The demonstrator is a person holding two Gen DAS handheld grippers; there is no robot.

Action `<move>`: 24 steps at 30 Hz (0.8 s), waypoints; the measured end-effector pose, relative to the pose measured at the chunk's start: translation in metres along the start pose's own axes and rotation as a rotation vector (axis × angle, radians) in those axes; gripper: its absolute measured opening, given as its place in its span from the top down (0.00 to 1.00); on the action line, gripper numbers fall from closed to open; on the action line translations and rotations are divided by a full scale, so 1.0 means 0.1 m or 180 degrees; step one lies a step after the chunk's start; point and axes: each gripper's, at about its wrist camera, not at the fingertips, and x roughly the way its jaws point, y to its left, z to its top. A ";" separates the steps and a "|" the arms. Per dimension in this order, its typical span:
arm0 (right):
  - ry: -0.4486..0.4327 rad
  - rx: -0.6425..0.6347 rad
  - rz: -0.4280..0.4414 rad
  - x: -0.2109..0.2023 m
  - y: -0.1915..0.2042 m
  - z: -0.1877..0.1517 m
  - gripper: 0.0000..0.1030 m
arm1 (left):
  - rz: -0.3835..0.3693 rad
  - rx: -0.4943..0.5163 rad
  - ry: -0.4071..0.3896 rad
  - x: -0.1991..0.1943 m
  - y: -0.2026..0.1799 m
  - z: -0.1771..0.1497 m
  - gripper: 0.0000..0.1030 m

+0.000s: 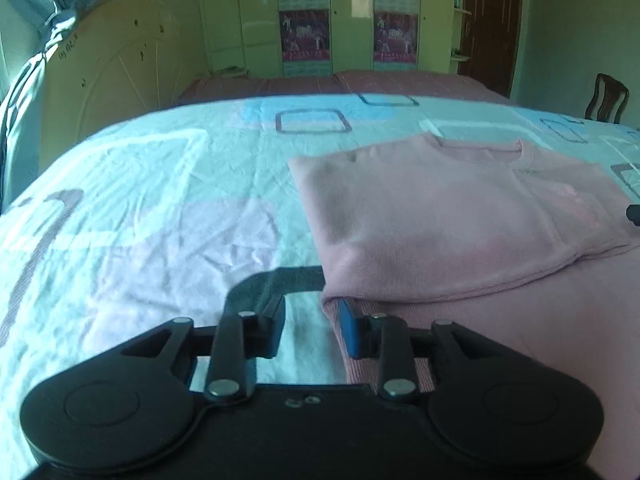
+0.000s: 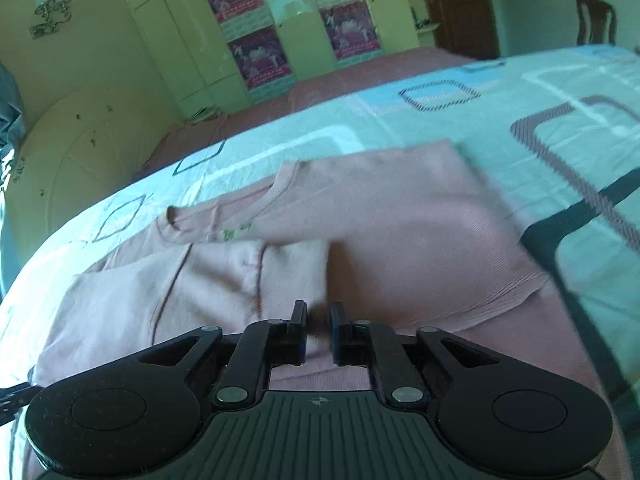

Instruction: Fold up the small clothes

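A small pink knit sweater (image 1: 440, 216) lies flat on the patterned bedsheet (image 1: 160, 200), its near part doubled over the rest so a ribbed hem runs across it. My left gripper (image 1: 312, 320) stands open at the sweater's near left corner. Bare sheet shows between its fingers, and the blue pad (image 1: 346, 330) rests against the cloth's edge. In the right wrist view the sweater (image 2: 400, 220) shows a sleeve laid across the body below the neckline. My right gripper (image 2: 318, 320) hovers low over the pink cloth, its fingers a narrow gap apart and gripping nothing.
The bedsheet (image 2: 520, 120) spreads wide to the left and right of the sweater. Beyond it lie a pink bed cover (image 1: 340, 82), a cream headboard (image 1: 112, 72), a wardrobe with posters (image 1: 304, 16) and a wooden chair (image 1: 606, 98). A curtain (image 1: 28, 60) hangs at far left.
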 end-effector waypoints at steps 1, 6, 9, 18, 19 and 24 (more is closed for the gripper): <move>-0.0019 -0.0085 0.0086 -0.04 0.03 0.02 0.79 | -0.0023 0.0025 -0.0064 -0.06 -0.02 0.02 0.66; 0.0300 -0.0474 0.0259 0.21 0.34 -0.06 0.79 | -0.0182 0.0221 -0.0037 0.19 -0.38 0.15 0.65; 0.0529 -0.0596 0.0067 0.44 0.35 -0.15 0.80 | -0.0219 0.0122 0.0243 0.46 -0.42 0.13 0.64; 0.0513 -0.0664 -0.0050 0.64 0.30 -0.03 0.79 | -0.0369 -0.0188 0.0233 0.73 -0.30 0.24 0.60; 0.0528 -0.0647 -0.0048 0.65 0.29 0.00 0.79 | -0.0360 -0.0152 0.0255 0.71 -0.31 0.26 0.60; 0.0556 -0.0866 -0.0056 0.56 0.28 -0.05 0.79 | -0.0334 -0.0078 0.0193 0.52 -0.31 0.06 0.60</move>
